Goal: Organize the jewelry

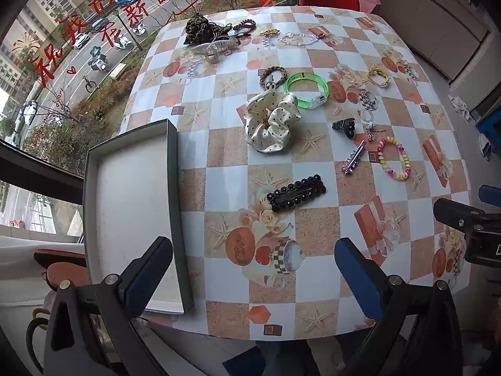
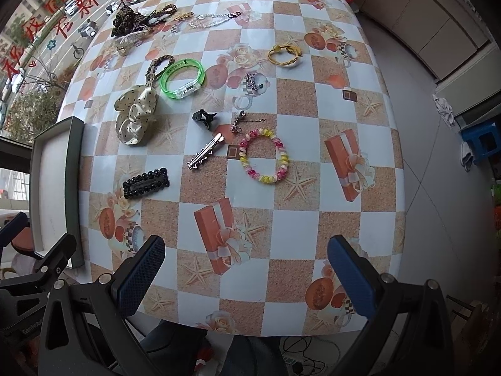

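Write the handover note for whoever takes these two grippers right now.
Left gripper: open, holding nothing, near the table's front edge beside the box.
Right gripper: open, holding nothing, over the front edge.
Box: at the table's left side, open, nothing visible inside.
Done: nothing boxed yet.
Left: everything. Nearest are the black beaded clip, silver star clip and pink-yellow coil band; further back the dotted scrunchie, green bangle, small black claw clip, yellow band and a pile around the leopard scrunchie.

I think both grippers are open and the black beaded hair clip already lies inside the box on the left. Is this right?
Not quite. Both views show the black beaded hair clip on the tablecloth, right of the box. The left gripper and right gripper are open.
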`<state>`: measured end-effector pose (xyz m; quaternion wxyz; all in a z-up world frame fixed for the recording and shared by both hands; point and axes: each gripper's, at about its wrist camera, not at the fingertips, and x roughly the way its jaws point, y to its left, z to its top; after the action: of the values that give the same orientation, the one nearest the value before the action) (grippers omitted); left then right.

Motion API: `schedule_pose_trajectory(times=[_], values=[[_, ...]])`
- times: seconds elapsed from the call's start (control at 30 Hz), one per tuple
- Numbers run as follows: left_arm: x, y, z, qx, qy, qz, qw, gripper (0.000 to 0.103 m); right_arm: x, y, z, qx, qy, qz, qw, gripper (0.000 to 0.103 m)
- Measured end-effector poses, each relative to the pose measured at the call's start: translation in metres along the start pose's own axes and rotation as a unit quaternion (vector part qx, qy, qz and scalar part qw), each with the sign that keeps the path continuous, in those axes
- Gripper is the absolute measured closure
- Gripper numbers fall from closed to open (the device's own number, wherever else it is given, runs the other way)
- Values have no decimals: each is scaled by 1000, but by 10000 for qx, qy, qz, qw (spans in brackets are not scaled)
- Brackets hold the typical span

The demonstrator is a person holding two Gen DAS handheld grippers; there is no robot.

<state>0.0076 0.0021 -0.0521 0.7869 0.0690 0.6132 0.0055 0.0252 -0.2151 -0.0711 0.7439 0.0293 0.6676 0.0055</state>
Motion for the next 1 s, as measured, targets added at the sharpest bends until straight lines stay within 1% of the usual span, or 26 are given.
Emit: schedule_pose_trajectory(times=[0.3, 1.0], values=[[0, -2, 0, 19, 5, 12, 10000, 0, 3, -2, 0, 34, 76, -40, 10000, 0], [-2, -1, 0, 78, -40, 54, 9999, 0, 3, -1, 2, 21, 63, -49, 10000, 0]])
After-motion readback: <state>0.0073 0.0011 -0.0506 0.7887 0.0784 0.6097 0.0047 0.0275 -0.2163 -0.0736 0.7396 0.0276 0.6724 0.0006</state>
